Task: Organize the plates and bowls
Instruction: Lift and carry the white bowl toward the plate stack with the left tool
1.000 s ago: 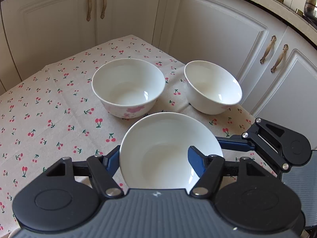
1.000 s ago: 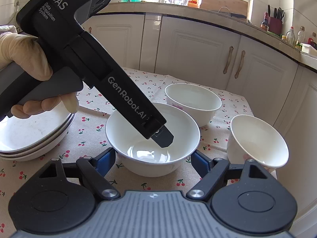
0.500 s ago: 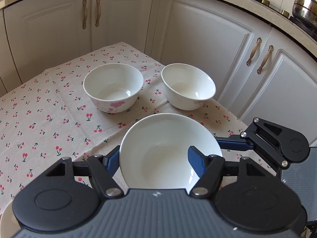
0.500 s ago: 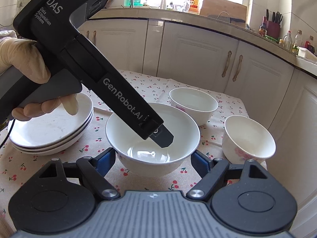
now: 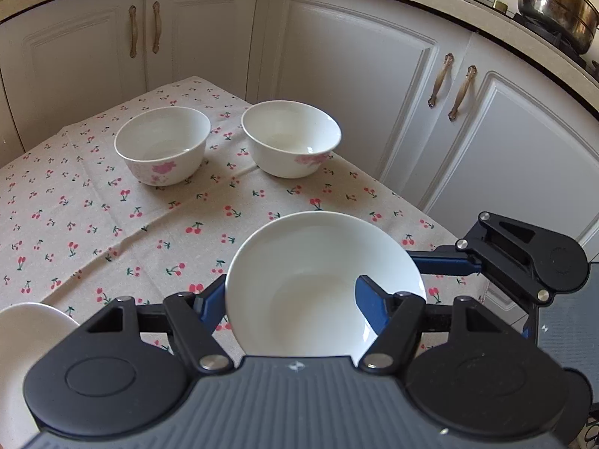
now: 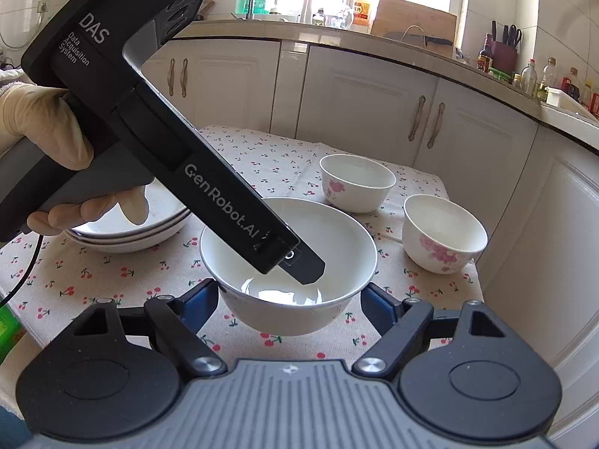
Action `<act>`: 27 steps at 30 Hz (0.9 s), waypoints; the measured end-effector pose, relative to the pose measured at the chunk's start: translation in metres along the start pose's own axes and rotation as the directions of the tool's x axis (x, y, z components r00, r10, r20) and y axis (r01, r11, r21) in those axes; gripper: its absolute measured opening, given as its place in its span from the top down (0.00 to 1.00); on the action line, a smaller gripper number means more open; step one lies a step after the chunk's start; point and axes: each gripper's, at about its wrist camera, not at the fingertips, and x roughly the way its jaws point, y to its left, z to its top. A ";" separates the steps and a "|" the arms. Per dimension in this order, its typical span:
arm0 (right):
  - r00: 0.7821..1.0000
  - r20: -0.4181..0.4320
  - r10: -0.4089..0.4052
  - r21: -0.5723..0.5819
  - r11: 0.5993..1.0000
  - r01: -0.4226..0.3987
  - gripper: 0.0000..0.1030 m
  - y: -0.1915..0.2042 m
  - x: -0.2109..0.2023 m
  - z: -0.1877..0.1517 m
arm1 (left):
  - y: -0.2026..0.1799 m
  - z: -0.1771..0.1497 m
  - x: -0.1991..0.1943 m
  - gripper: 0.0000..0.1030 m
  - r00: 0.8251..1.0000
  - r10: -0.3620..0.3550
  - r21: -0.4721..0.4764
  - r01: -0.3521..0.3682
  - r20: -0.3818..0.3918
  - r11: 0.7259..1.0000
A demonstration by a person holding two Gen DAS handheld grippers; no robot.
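My left gripper is shut on the rim of a large white bowl, one finger inside and one outside, holding it above the cherry-print tablecloth. In the right wrist view the same bowl hangs between the fingers of my right gripper, which is open and does not touch it. The left gripper's body crosses that view. Two small flowered bowls stand at the far side of the table. A stack of white plates sits at the left.
White kitchen cabinets surround the table closely on the far and right sides. The table's right edge is near the closer small bowl. A plate rim shows at lower left in the left wrist view.
The held bowl has risen and pulled back with both grippers; the two small bowls and the plate stack now look farther away and lower.
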 end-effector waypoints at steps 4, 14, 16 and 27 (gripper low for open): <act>1.000 -0.013 0.001 0.012 1.000 -0.001 0.16 -0.001 -0.009 -0.011 | -0.009 -0.007 0.005 0.32 1.000 -0.013 -0.004 0.013 -0.011 1.000; 0.999 -0.052 0.013 0.051 0.999 -0.010 0.16 -0.005 -0.007 -0.031 | -0.019 -0.015 0.015 0.32 0.999 -0.020 -0.003 0.020 -0.031 1.000; 0.998 -0.058 0.016 0.055 0.998 -0.013 0.16 -0.005 -0.006 -0.032 | -0.019 -0.016 0.016 0.32 0.999 -0.021 -0.005 0.020 -0.032 1.000; 0.998 -0.047 0.031 0.070 0.997 -0.027 0.01 -0.007 -0.004 -0.034 | -0.022 -0.019 0.015 0.19 0.999 -0.047 0.009 0.047 -0.020 0.999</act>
